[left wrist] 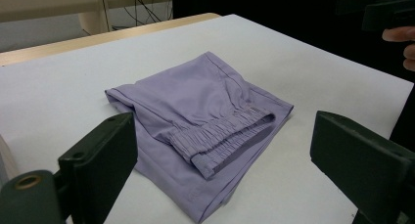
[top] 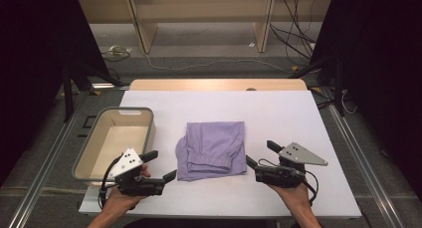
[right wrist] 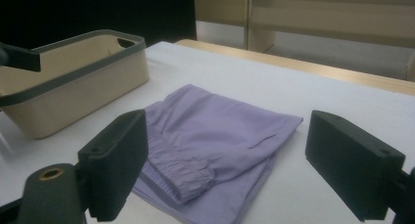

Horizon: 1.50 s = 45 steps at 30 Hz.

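Flanking folded purple shorts (top: 213, 149) at bench (top: 278, 113) centre, left hand-held gripper (top: 160, 166) at 8 o'clock, right hand-held gripper (top: 261, 156) at 4 o'clock, both wide, empty.

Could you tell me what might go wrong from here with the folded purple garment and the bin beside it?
1. The folded purple garment is layered; open left tongs or right tongs might pinch only the top layer, so it could unfold when lifted.
2. The loose elastic waistband lies on top and may snag a jaw.
3. The bin sits right beside the left hand, so a sideways move could knock it.
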Available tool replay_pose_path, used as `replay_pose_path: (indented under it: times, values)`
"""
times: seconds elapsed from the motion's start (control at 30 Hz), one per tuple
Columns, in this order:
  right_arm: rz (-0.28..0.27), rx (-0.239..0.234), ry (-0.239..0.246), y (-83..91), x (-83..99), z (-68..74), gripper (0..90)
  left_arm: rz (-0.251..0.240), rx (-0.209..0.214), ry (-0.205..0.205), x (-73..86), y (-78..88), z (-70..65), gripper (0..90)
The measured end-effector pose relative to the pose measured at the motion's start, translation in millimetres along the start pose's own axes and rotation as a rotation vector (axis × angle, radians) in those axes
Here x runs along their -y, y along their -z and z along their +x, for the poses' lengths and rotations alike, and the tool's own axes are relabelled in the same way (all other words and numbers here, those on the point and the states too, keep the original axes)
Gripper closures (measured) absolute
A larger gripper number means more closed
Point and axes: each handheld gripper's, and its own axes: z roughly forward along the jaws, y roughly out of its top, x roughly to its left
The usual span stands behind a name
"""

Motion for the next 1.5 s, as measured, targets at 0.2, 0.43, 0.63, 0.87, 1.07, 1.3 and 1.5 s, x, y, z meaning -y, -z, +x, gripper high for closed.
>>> replay_pose_path:
  times: [0.2, 0.43, 0.63, 0.87, 1.07, 1.3, 1.5]
  values:
    - [-0.002, 0.01, 0.012, -0.3, -0.3, 0.4, 17.2, 0.006, 0.002, 0.008, -0.1, -2.0, -0.4, 10.3]
    - [-0.006, 0.018, 0.01, -0.7, -2.1, 0.8, 17.4, 0.018, 0.001, 0.001, 1.7, -2.9, -0.4, 10.3]
    - [-0.007, 0.024, 0.013, -0.8, -3.0, 2.3, 17.5, 0.021, 0.002, 0.005, 2.1, -2.9, -0.9, 10.3]
    - [-0.002, 0.02, 0.003, -3.6, -4.3, 0.5, 17.7, 0.031, 0.0, 0.013, 2.8, -4.5, -0.6, 10.3]
    - [0.012, 0.013, -0.011, -11.3, -5.6, -2.7, 18.2, 0.054, -0.011, 0.021, 2.9, -9.8, -3.1, 10.3]
    - [0.029, 0.021, -0.003, -19.4, -8.0, -6.7, 18.3, 0.1, 0.0, 0.062, 3.2, -19.7, -5.8, 10.3]
    - [0.051, 0.023, -0.006, -28.4, -9.9, -14.2, 18.9, 0.141, -0.001, 0.078, 4.0, -28.5, -9.3, 10.4]
